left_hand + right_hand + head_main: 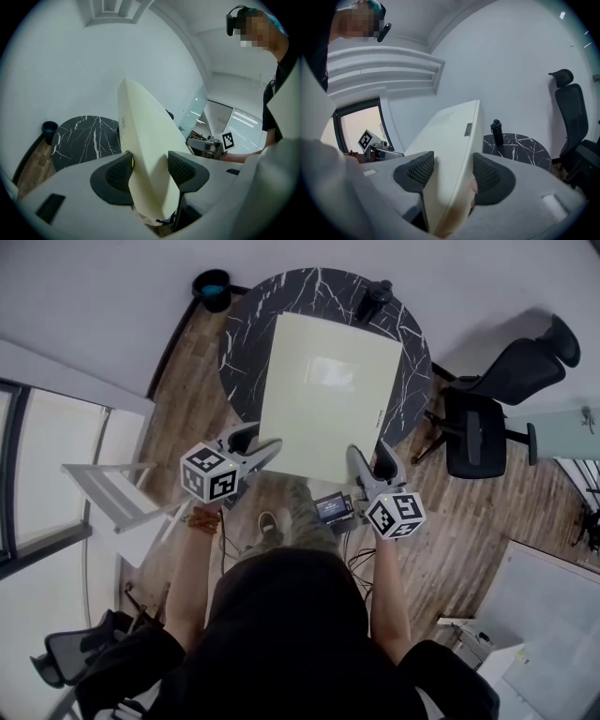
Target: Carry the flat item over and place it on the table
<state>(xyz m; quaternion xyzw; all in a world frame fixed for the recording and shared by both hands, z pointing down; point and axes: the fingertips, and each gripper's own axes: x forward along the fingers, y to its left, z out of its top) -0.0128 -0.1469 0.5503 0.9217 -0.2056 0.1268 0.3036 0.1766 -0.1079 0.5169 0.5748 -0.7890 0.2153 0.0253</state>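
Note:
A pale cream flat board (328, 395) hangs level above the round black marble table (246, 320), covering most of its top in the head view. My left gripper (253, 451) is shut on the board's near left corner. My right gripper (375, 465) is shut on its near right corner. In the left gripper view the board (140, 136) runs edge-on between the two black pads (117, 173), and the table (84, 140) lies below to the left. In the right gripper view the board (450, 140) is clamped between the pads (487, 176).
A black bottle (370, 301) stands at the table's far right rim, also visible as a bottle (497, 132) in the right gripper view. A dark bin (212, 287) sits on the floor at the far left. A black office chair (497, 399) is at the right, a white chair (112, 498) at the left.

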